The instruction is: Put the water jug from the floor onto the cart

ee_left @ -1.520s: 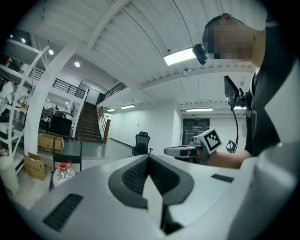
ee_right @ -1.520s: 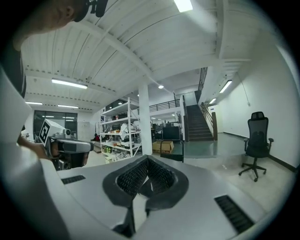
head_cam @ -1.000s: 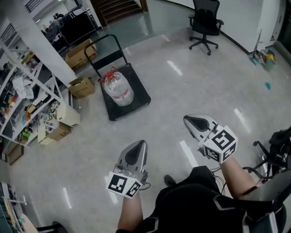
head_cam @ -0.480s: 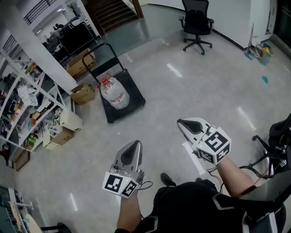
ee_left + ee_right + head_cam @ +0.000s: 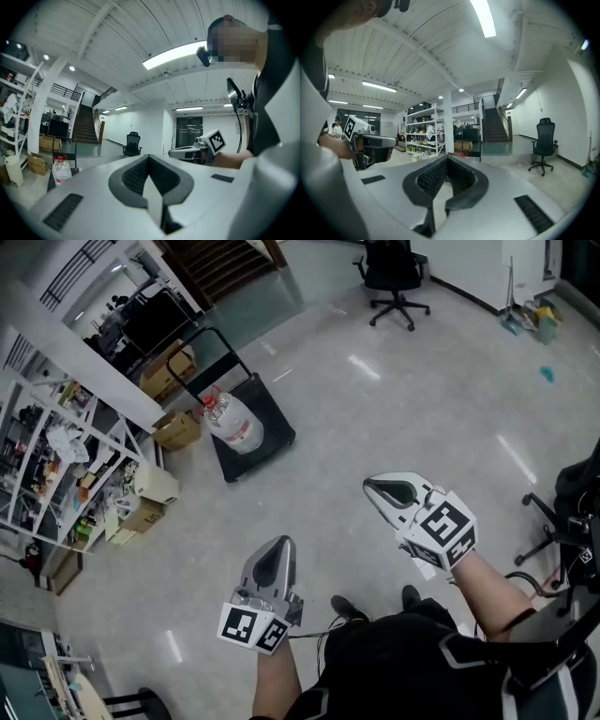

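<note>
L hand-held gripper (image 5: 282,543) & R hand-held gripper (image 5: 375,488): silver-grey shells w/ pointed noses, black ribbed pads inside. Each has a white cube (image 5: 251,626) at the rear w/ black square markers. Thin black cable (image 5: 312,633) off the L one. Person wears black top (image 5: 403,671), dark shoes (image 5: 349,608).

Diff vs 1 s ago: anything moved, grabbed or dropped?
The person has backed away from the cart: it and the water jug look smaller in the head view. Nothing grabbed or released. The water jug still sits on the cart; left gripper and right gripper stay shut, empty.
</note>
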Demonstrator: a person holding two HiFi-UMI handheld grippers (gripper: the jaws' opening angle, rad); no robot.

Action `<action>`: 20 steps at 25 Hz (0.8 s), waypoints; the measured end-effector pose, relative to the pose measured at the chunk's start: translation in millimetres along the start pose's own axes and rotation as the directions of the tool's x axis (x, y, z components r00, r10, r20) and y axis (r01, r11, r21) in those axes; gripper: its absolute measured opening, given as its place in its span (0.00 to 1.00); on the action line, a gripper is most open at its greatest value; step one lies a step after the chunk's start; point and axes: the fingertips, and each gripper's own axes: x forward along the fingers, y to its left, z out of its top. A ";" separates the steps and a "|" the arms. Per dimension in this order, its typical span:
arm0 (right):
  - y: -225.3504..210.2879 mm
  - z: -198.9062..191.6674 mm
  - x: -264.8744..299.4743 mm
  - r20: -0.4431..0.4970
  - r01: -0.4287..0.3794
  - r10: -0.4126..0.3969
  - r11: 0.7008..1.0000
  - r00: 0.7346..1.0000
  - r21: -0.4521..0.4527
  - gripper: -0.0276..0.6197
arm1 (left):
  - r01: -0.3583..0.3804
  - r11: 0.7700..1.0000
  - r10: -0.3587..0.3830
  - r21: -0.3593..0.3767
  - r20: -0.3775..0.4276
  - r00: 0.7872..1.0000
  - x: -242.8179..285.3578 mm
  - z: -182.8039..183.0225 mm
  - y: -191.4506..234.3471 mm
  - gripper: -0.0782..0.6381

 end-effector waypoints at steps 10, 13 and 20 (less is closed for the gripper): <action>35.6 3.7 13.7 0.016 0.073 -0.074 0.994 0.997 0.087 0.05 | 0.079 0.996 -0.079 0.043 0.017 0.997 -46.3 8.6 4.4 0.11; 52.6 2.5 13.8 -0.003 0.076 -0.076 0.994 0.997 0.079 0.05 | 0.074 0.997 -0.075 0.034 0.031 0.997 -60.6 10.6 11.7 0.11; 68.6 8.9 17.1 -0.003 0.084 -0.084 0.996 0.996 0.041 0.05 | 0.049 0.999 -0.050 0.018 0.070 0.996 -81.2 12.2 25.9 0.11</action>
